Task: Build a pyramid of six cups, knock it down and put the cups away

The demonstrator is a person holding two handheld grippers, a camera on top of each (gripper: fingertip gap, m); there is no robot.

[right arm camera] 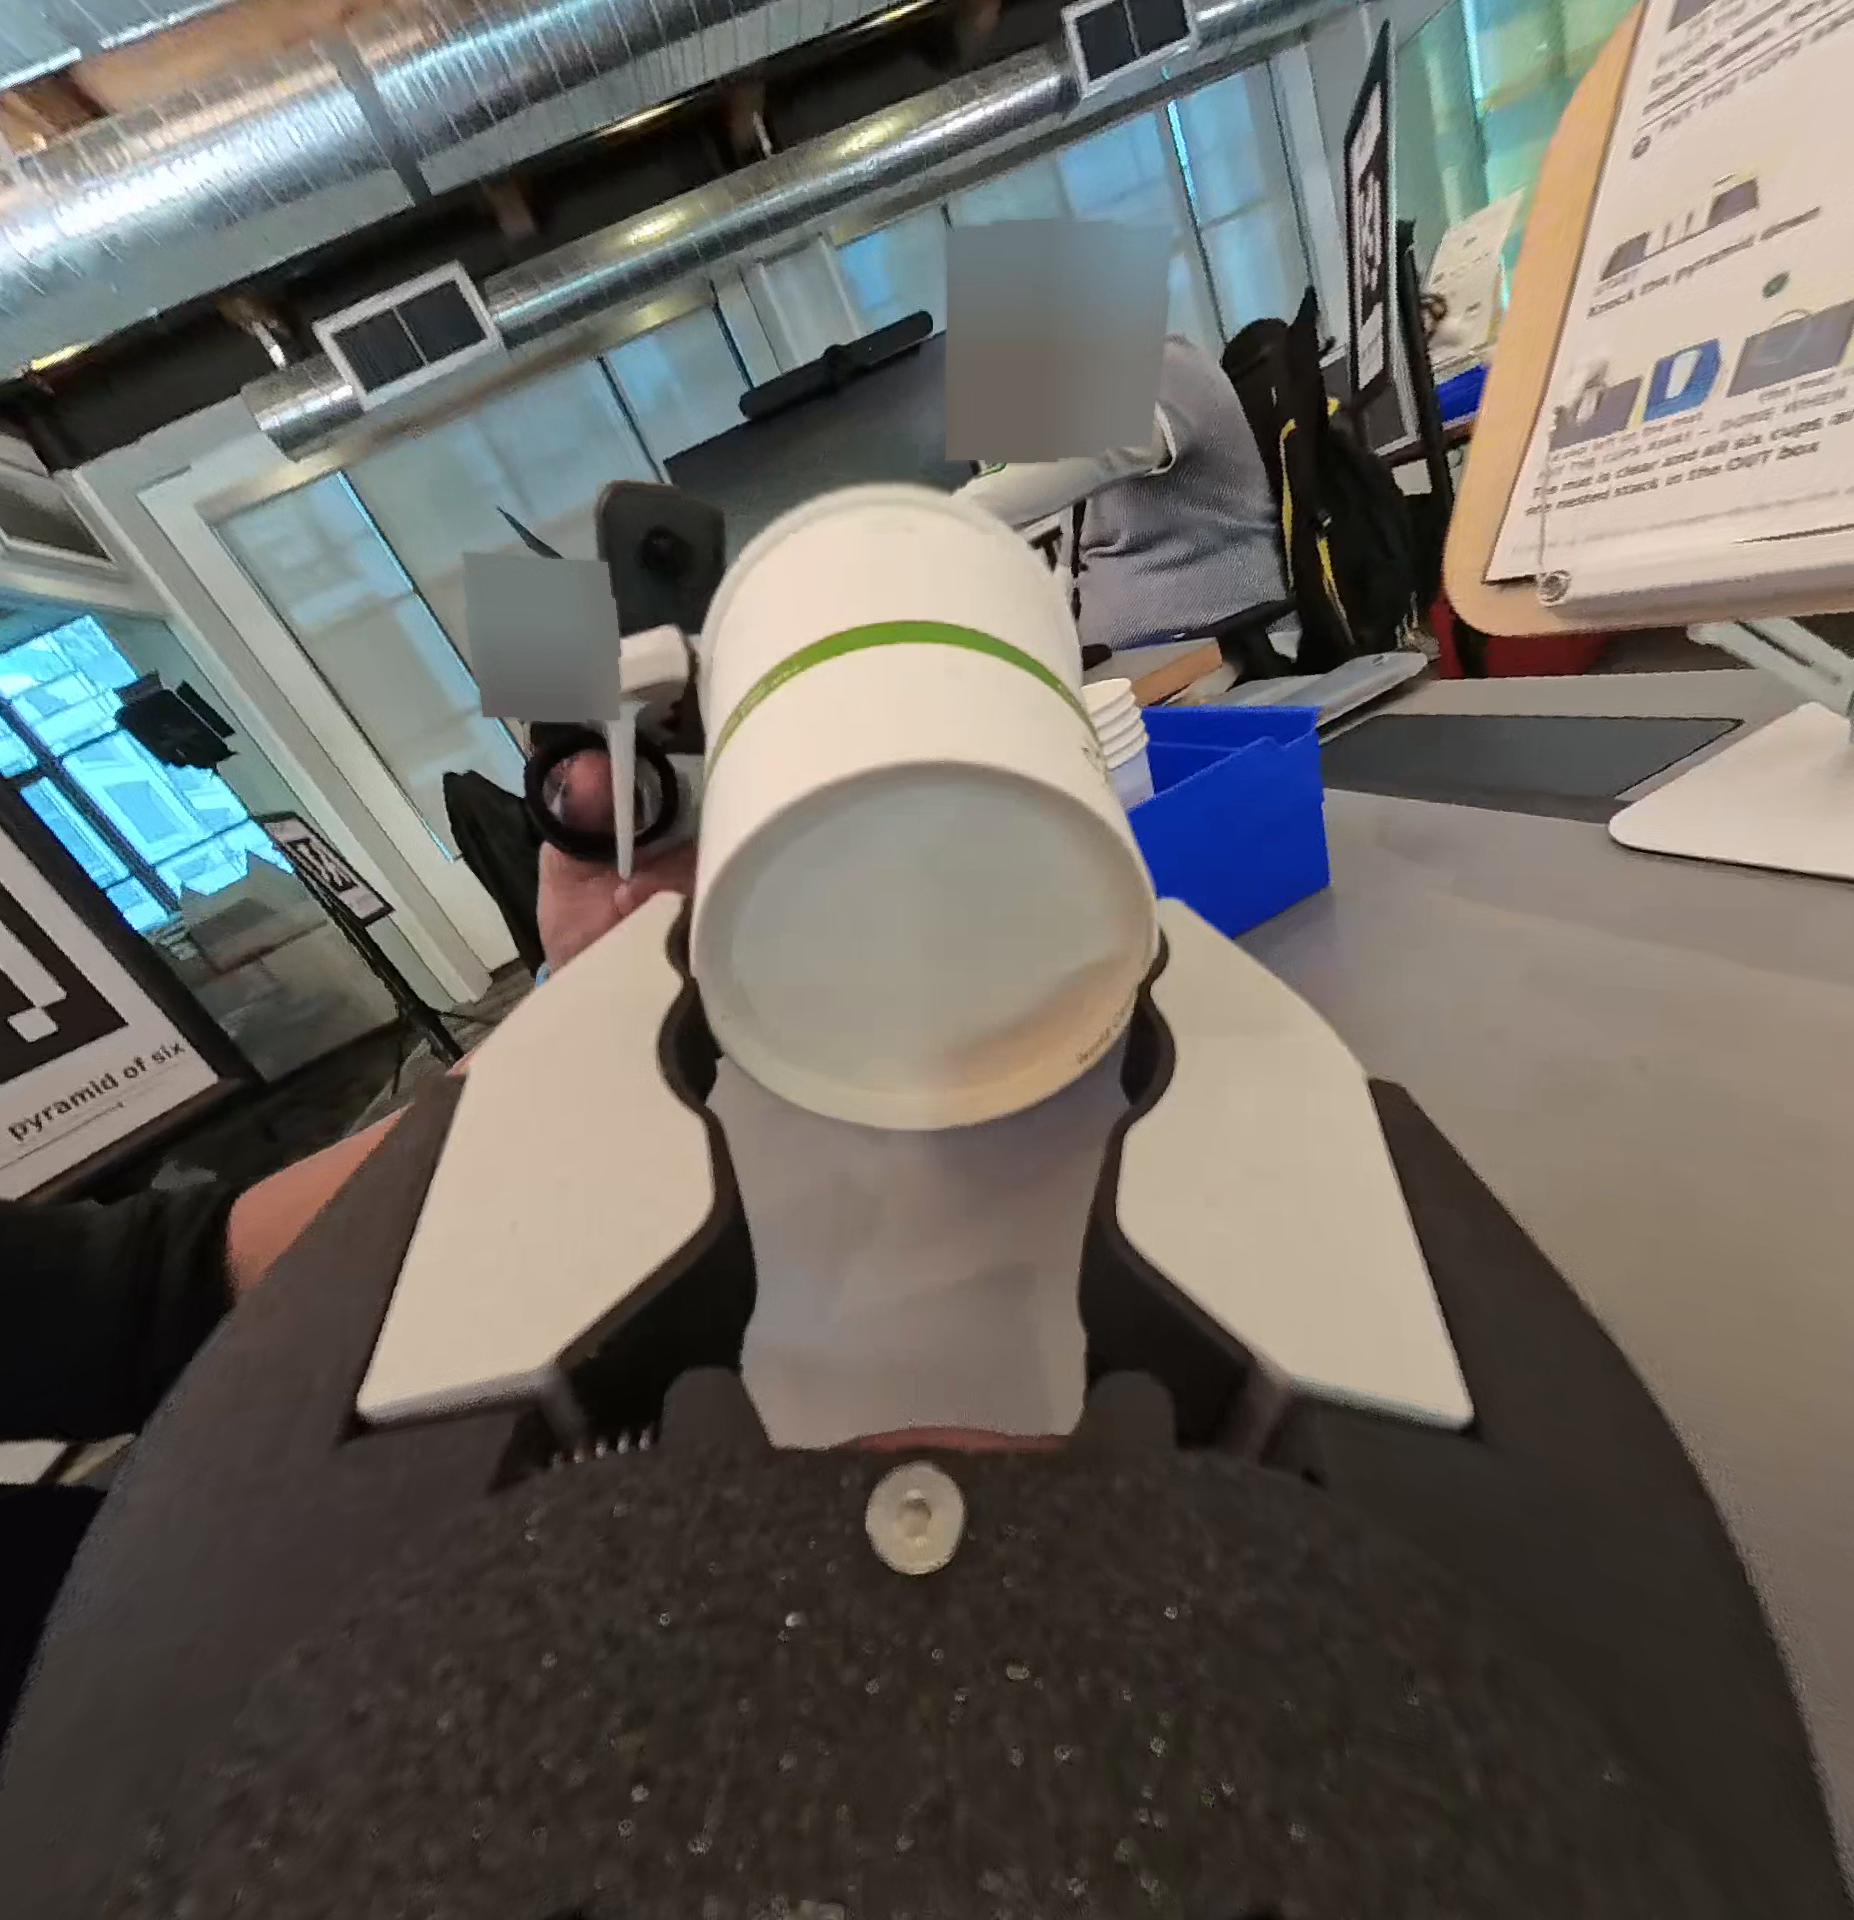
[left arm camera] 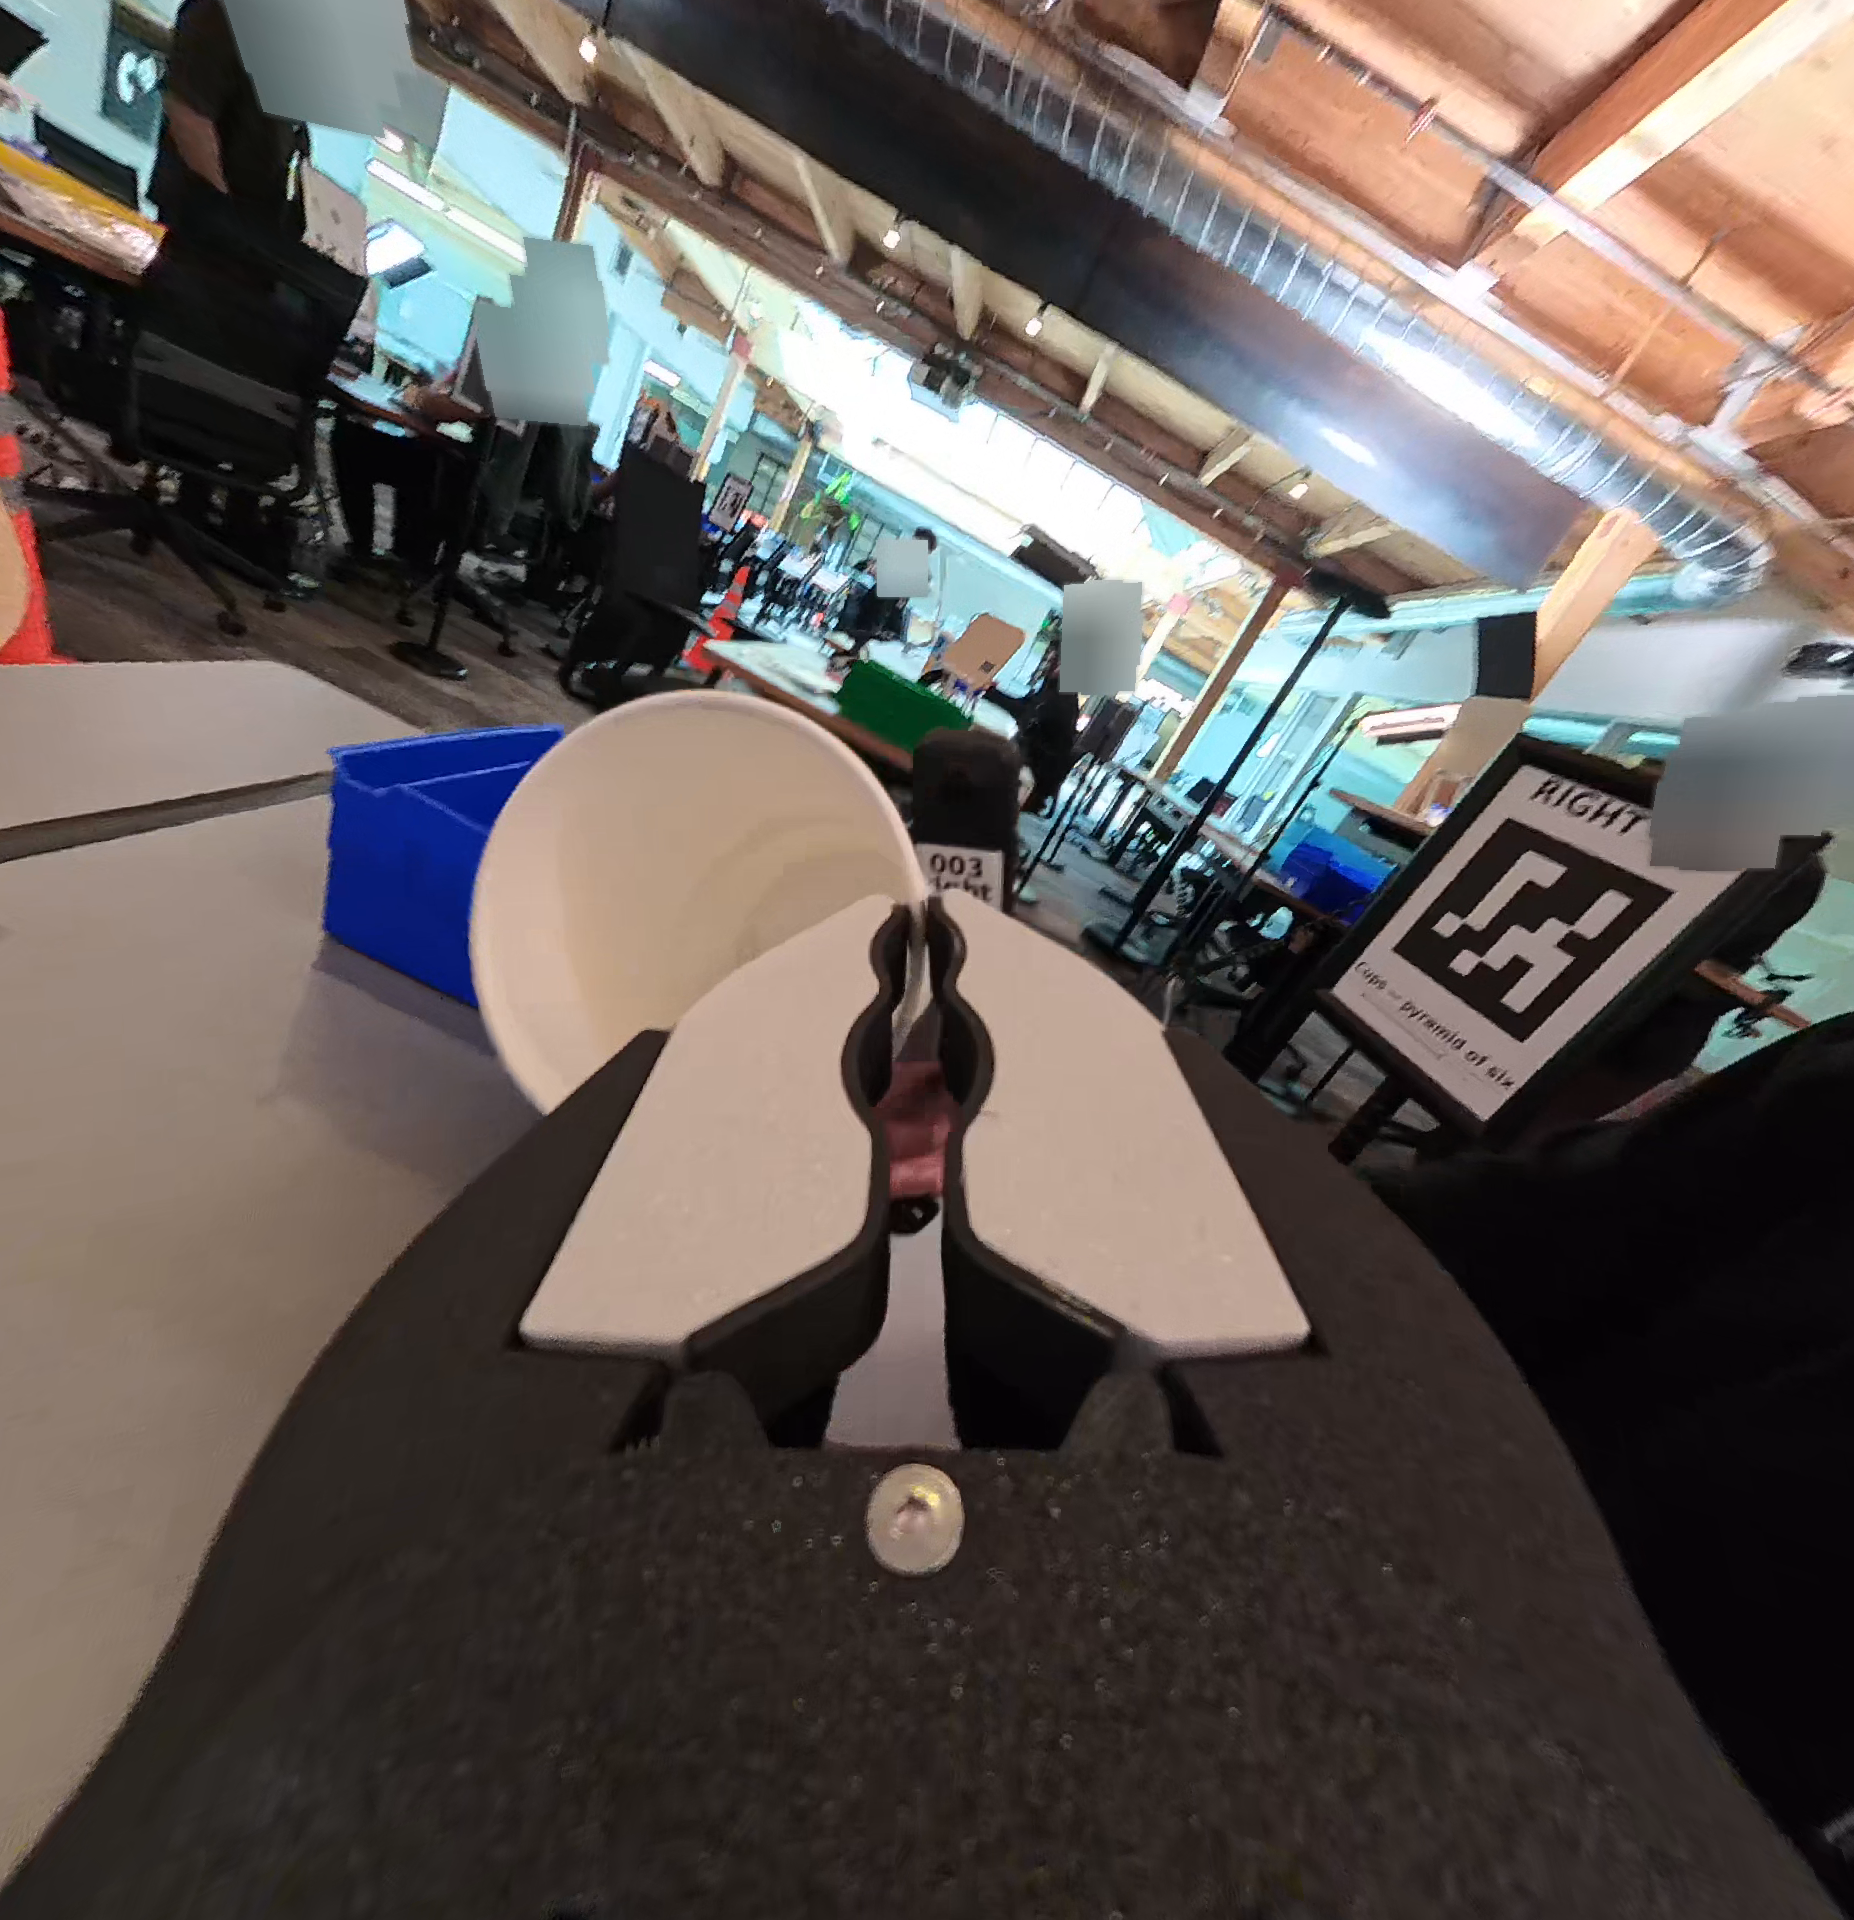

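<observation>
My left gripper (left arm camera: 915,920) is shut on the rim of a white paper cup (left arm camera: 674,883), whose open mouth faces its camera. In the right wrist view a white cup with a green stripe (right arm camera: 902,790) lies on its side in the air, base toward the camera. My right gripper (right arm camera: 923,935) has its fingers (right arm camera: 580,1122) against both sides of that base. The left gripper (right arm camera: 642,707) shows beyond at this cup's far rim, so both seem to hold one cup. A nested stack of cups (right arm camera: 1118,717) stands in the blue bin (right arm camera: 1245,831).
The blue bin (left arm camera: 414,842) stands on the grey table (left arm camera: 123,1091) behind the cup. A dark mat (right arm camera: 1525,743) and an instruction board (right arm camera: 1681,312) on a white stand (right arm camera: 1764,821) are at the right. A marker sign (left arm camera: 1505,935) stands off the table.
</observation>
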